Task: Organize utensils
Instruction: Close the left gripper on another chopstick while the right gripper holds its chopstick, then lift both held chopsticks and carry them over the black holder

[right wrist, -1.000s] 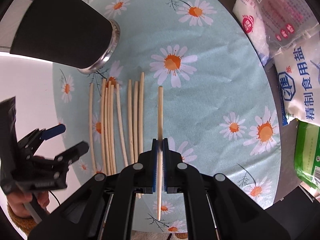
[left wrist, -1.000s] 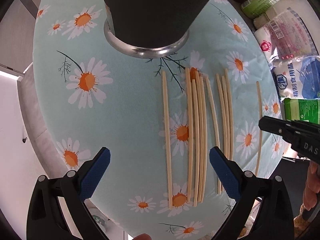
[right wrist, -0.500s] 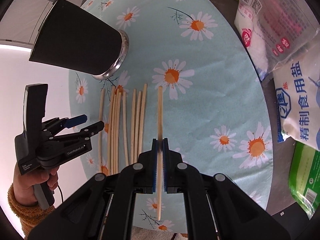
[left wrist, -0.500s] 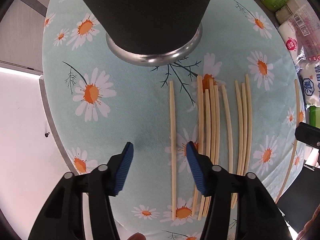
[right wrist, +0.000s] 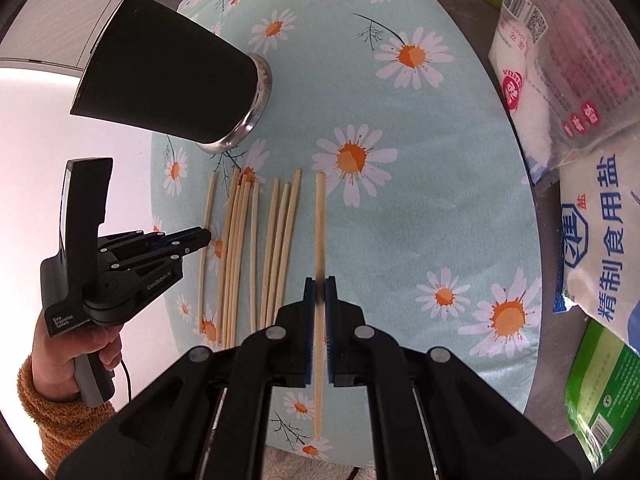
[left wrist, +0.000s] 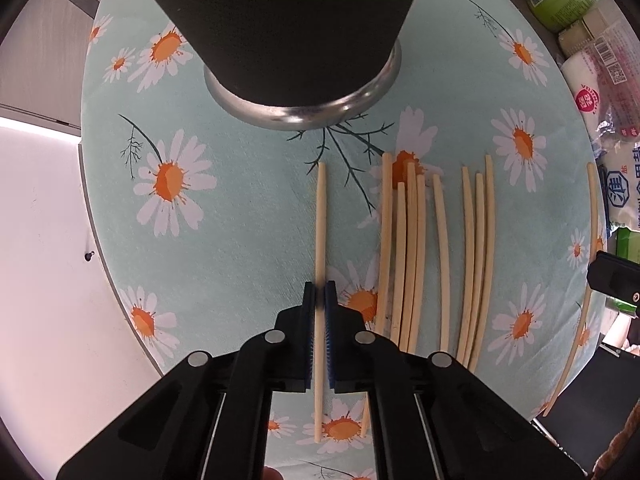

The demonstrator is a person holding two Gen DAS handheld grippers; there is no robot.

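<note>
Since a second ago your left gripper (left wrist: pixel 319 294) has gone from wide open to clamped on the leftmost chopstick (left wrist: pixel 320 216). Your right gripper (right wrist: pixel 320 292) stays pinched on its own chopstick (right wrist: pixel 320 216), off the mat. Both sticks run 6-to-12 along the fingers, gripped near mid-length. Holder cup (left wrist: pixel 288 20) stands at 12 of your left jaws, nearer that hand; at 10 from the right. Remaining chopsticks (left wrist: pixel 412 248) lie parallel on the daisy mat (left wrist: pixel 240 208), at 3 of the left one.

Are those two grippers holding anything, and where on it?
Yes. The left gripper pinches the leftmost chopstick around mid-length; the right gripper pinches the rightmost chopstick likewise.
</note>
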